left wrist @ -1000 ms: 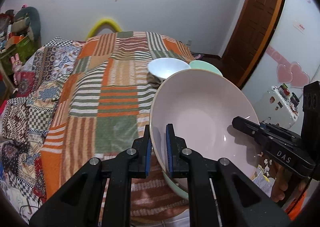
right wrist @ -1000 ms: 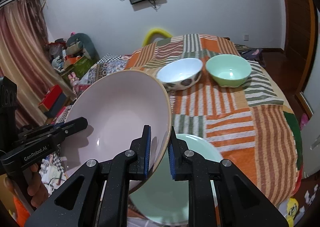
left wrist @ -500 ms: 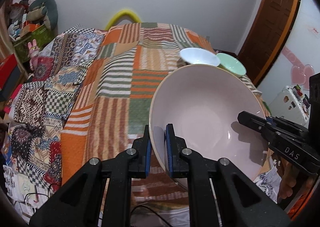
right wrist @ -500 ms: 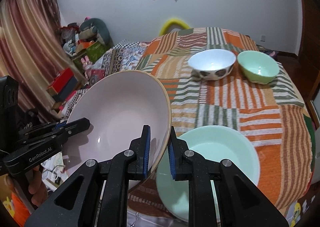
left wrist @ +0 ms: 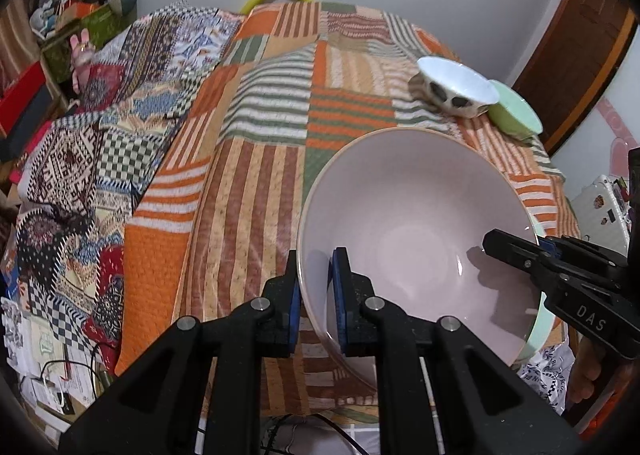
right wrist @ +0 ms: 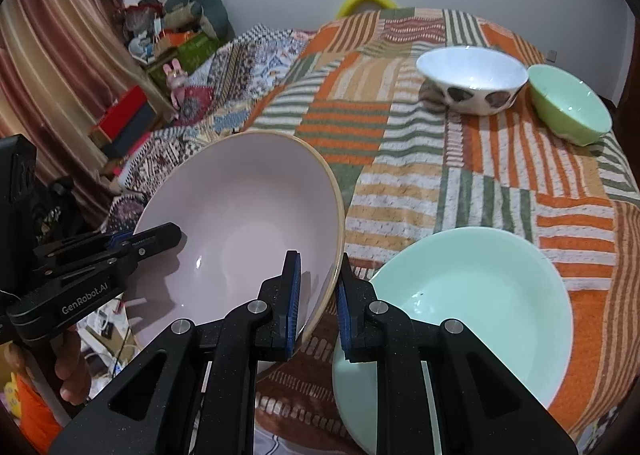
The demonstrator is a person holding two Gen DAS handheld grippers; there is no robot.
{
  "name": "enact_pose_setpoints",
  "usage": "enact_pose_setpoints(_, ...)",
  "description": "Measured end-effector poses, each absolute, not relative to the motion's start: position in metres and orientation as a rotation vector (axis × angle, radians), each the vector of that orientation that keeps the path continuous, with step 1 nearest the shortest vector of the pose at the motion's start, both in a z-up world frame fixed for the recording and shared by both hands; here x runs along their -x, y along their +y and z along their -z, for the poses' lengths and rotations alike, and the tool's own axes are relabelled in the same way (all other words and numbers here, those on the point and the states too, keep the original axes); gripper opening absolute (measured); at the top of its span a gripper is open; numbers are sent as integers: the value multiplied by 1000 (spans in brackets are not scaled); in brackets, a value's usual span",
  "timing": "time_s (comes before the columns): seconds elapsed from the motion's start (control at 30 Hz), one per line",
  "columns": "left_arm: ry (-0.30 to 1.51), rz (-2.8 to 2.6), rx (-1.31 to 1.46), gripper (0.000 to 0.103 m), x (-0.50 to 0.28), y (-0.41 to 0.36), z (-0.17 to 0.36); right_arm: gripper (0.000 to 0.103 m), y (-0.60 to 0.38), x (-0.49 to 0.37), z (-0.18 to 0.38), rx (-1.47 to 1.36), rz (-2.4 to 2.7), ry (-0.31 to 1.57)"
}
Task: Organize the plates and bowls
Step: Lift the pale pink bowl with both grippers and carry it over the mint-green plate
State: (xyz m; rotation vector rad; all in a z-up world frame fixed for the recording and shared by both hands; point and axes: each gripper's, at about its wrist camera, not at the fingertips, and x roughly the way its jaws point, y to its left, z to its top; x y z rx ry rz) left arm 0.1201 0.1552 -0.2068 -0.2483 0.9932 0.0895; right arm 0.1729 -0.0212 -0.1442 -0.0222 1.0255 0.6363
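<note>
A large pink bowl [left wrist: 416,239] is held in the air between both grippers, off the near left edge of the table. My left gripper [left wrist: 314,287] is shut on its left rim; it also shows in the right wrist view [right wrist: 160,237]. My right gripper [right wrist: 318,287] is shut on the bowl's [right wrist: 240,223] right rim; it also shows in the left wrist view [left wrist: 516,251]. A large mint plate-bowl [right wrist: 472,303] lies on the table to the right of the pink bowl. A white patterned bowl [right wrist: 472,79] and a small green bowl [right wrist: 568,107] stand at the far right.
The table [right wrist: 420,175] wears a striped patchwork cloth. A second patterned cloth [left wrist: 92,159] covers a surface to the left. Boxes and toys [right wrist: 160,55] pile up by the curtain at far left. A door [left wrist: 580,67] stands at right.
Both grippers have carried the pink bowl up and to the left, off the mint plate-bowl, which now lies uncovered. The other bowls have not moved.
</note>
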Motion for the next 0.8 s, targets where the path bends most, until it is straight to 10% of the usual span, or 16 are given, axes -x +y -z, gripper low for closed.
enact_pose_setpoints(0.8,1132,-98,303,15,-131,167,263,18,3,-190,184,130,-653,1117)
